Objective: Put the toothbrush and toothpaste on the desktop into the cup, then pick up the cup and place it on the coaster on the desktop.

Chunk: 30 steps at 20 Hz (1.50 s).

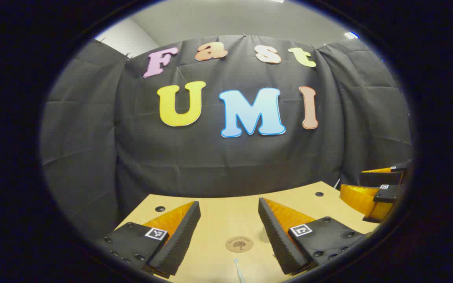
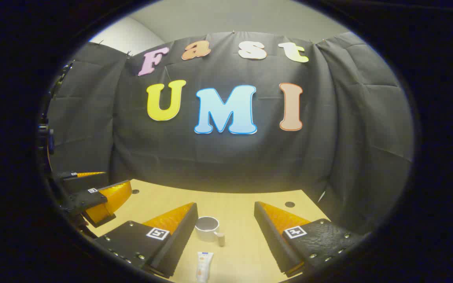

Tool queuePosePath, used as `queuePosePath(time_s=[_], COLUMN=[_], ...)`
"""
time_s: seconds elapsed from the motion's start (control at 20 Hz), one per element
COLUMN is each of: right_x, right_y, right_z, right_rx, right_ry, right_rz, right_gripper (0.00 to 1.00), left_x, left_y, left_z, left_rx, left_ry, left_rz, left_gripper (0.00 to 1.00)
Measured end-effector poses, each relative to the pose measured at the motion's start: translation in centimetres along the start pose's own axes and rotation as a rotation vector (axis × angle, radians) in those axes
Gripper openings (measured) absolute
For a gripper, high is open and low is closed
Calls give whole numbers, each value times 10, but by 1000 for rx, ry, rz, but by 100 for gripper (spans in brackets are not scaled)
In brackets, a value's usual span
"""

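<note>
— What carries everything here?
— A light wooden tabletop [image 1: 226, 212] with a smooth, pale yellow surface.
— Anything set into it?
— Small round black holes [image 1: 160, 208]: in the left gripper view one near each far corner, and likewise in the right gripper view.
— And behind the far edge?
— A creased black cloth wall [image 2: 226, 157], with a pale grey ceiling [image 2: 230, 15] above it.
</note>
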State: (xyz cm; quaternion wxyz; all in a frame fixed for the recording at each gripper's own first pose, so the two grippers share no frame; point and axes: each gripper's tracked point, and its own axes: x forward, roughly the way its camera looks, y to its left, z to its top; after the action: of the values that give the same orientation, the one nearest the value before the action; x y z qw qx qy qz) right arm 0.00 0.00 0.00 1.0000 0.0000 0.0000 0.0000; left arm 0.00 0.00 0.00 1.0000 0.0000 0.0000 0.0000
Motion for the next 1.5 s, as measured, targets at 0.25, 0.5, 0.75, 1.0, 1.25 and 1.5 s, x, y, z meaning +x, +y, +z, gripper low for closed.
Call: queuePosePath(time_s=[0.25,0.5,0.75,1.0,1.25,1.5], right_x=[4,9,13,17,23,26], right_y=[5,5,5,15,27,31], right_z=[-5,-14,-29,-67,-133,-186], right_rx=[-10,-5,-5,1,15,36], right_ry=[14,43,107,225,420,564], right_rz=[18,27,28,59,90,96], right_gripper=[90,91,90,91,91,91], left_x=[3,7,15,21,25,18], left_y=[4,0,-5,-9,-16,-13], left_z=[-4,-5,-21,-66,-149,-225], left_rx=[9,19,19,23,18,-5], left_ry=[7,15,68,176,358,540], left_rz=[16,11,1,-12,-42,-45], left_gripper=[97,97,97,97,98,99])
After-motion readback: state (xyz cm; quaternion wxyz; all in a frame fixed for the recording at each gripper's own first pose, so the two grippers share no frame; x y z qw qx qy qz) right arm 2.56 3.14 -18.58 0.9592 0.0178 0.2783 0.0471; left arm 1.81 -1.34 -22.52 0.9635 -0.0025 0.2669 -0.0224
